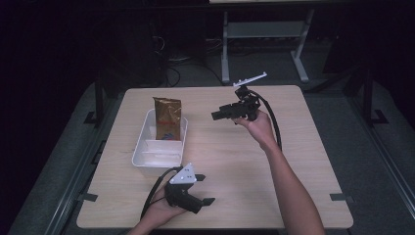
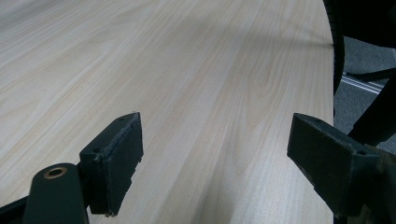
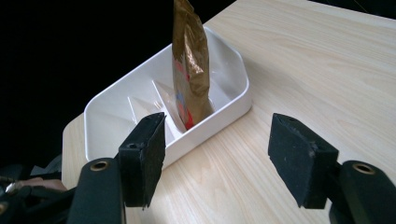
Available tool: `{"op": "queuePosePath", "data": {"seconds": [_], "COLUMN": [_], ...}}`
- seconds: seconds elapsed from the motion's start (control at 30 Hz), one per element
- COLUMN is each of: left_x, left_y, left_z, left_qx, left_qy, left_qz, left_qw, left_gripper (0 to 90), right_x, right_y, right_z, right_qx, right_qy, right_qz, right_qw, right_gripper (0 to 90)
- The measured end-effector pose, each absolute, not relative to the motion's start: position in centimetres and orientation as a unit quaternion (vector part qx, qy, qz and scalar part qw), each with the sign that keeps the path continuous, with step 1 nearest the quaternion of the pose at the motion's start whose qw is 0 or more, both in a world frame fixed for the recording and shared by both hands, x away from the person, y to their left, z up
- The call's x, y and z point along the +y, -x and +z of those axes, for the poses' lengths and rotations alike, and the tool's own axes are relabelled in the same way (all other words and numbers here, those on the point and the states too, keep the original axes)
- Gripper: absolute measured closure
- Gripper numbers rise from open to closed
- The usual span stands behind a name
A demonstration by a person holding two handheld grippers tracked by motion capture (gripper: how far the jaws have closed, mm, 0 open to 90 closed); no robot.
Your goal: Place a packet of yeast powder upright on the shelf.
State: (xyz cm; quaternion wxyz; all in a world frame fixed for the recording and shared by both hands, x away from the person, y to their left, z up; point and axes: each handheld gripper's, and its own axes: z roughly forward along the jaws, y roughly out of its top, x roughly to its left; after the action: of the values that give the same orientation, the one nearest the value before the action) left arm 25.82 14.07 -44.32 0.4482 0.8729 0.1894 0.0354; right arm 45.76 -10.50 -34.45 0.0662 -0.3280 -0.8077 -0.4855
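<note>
A gold foil bag [image 1: 167, 119] [image 3: 190, 65] stands upright in the far compartment of a white divided tray [image 1: 141, 155] [image 3: 233, 105] on the wooden table [image 1: 230, 161]. My right gripper [image 1: 215, 116] [image 3: 217, 161] hovers over the table to the right of the tray, pointing at the bag, open with nothing between its jaws. Near the front edge, just in front of the tray, my left gripper [image 1: 205, 190] [image 2: 215, 168] rests low over bare wood, open and empty.
The tray's near compartments hold nothing I can make out. Table edges drop to dark floor on all sides; a metal frame [image 1: 264, 34] stands behind the table. A black cable [image 1: 274, 122] trails from the right gripper along the forearm.
</note>
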Motion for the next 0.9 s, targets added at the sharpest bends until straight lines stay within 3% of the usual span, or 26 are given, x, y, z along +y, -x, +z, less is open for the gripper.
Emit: {"op": "queuePosePath", "data": {"seconds": [0.9], "left_x": [14.0], "left_y": [-25.9], "left_z": [-44.4], "left_qx": [0.190], "left_qy": [-0.873], "left_qz": [0.036], "left_qw": [0.448], "left_gripper": [17.7], "right_x": [-14.9], "right_y": [-42.9], "right_z": [-35.9], "right_qx": [-0.799], "right_qy": [0.346], "right_qz": [-0.487], "right_qw": [0.062], "right_gripper": [33.2]}}
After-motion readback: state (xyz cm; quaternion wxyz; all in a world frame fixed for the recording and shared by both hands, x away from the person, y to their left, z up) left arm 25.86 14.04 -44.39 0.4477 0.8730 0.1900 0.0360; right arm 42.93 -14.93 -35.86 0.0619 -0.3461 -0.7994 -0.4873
